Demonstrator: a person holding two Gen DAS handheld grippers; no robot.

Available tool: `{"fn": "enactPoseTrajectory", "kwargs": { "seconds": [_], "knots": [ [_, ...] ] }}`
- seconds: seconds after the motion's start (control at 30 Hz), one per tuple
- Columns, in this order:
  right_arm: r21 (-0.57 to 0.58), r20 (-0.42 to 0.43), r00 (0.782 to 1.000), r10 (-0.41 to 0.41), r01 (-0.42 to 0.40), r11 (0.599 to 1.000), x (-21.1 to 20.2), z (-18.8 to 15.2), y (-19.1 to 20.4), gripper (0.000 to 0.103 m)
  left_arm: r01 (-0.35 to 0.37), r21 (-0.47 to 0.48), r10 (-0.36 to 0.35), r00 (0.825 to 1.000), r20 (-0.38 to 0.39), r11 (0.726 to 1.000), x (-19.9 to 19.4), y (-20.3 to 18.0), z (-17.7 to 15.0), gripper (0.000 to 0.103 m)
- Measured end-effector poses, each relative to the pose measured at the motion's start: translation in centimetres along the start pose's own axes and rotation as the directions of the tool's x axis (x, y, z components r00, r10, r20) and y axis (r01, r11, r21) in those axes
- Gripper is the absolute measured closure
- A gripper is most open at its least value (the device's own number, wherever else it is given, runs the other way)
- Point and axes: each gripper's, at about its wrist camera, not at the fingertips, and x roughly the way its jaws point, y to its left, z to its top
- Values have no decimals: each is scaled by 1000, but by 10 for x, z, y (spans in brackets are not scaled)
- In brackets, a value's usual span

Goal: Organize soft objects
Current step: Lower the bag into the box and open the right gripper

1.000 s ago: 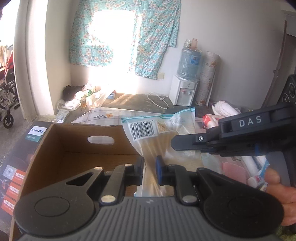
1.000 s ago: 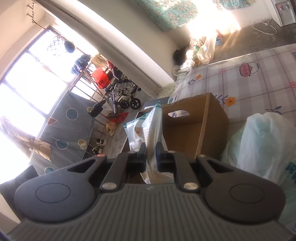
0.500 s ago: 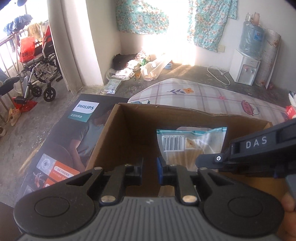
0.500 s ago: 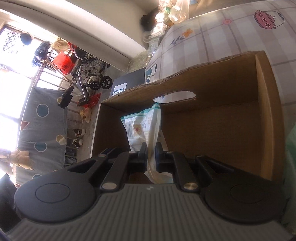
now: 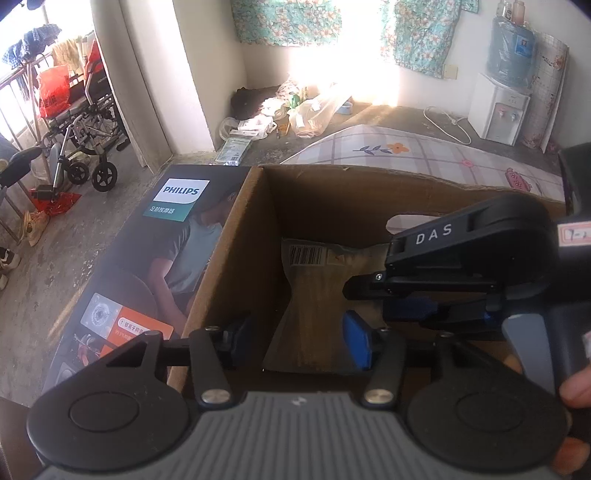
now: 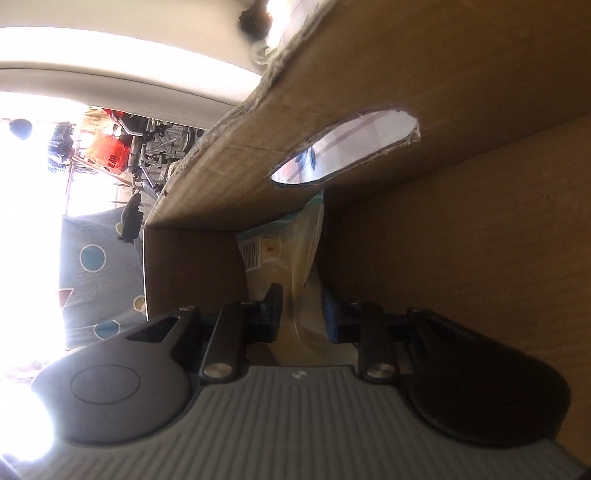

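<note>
A: Start nearest. What are the jaws doing?

B: In the left wrist view the left gripper (image 5: pixel 299 339) sits at the bottom centre, jaws spread and opening. The near end of the plastic bag (image 5: pixel 317 295) lies between the fingers, and neither blue pad presses on it.

A: And the other one?

B: The right gripper (image 6: pixel 301 310) fills the bottom of the right wrist view. Its jaws are opening too, a narrower gap, with the bag (image 6: pixel 291 258) running up between the pads; I see a sliver of space on each side. In the left view the same tool reaches in from the right edge, marked DAS, over the bag.

A: Where is the bag, then?

B: Down inside the cardboard box (image 5: pixel 229 243), in the middle of the frame, barcode label at its far end.

A: Beyond that?

B: The box's far wall has an oval handle hole (image 6: pixel 343 147), upper centre of the right view. Behind the box a checked flowered mat (image 5: pixel 424 155); a wheelchair (image 5: pixel 81 140) at the left edge; a water dispenser (image 5: pixel 498 107) at the upper right; flowered curtains (image 5: pixel 295 18) along the top.
</note>
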Motion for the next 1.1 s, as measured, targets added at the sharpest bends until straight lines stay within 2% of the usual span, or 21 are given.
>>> {"fn": "enactPoseTrajectory", "kwargs": {
  "seconds": [0.2,0.33,0.43,0.6,0.7,0.77,0.97,1.1],
  "knots": [
    [-32,6,1000,-20,21,999,-6,-5,14,75,0,88,-1,1000,8,996,1,-11,-14,44],
    [-21,-12,1000,-24,24,999,13,-5,14,86,-67,174,65,998,15,983,8,-25,-22,44],
    [-8,-14,1000,-23,23,1000,26,-6,19,87,-101,212,100,995,12,972,14,-34,-22,44],
    [16,-36,999,33,-32,999,34,-3,23,86,-104,209,103,995,13,972,14,-33,-20,44],
    [1,-28,998,60,-60,998,31,-3,32,85,-119,200,113,993,40,973,3,-33,-19,43],
    [-5,-22,997,70,-71,997,29,-3,40,84,-136,200,126,990,64,970,-6,-34,-19,41],
    [-32,0,991,133,-133,991,11,-9,70,81,-138,176,112,983,148,975,-51,-38,-21,24],
    [-76,13,982,190,-188,979,-26,-18,78,77,-131,169,95,973,208,977,-84,-46,-27,14]
  ]
}}
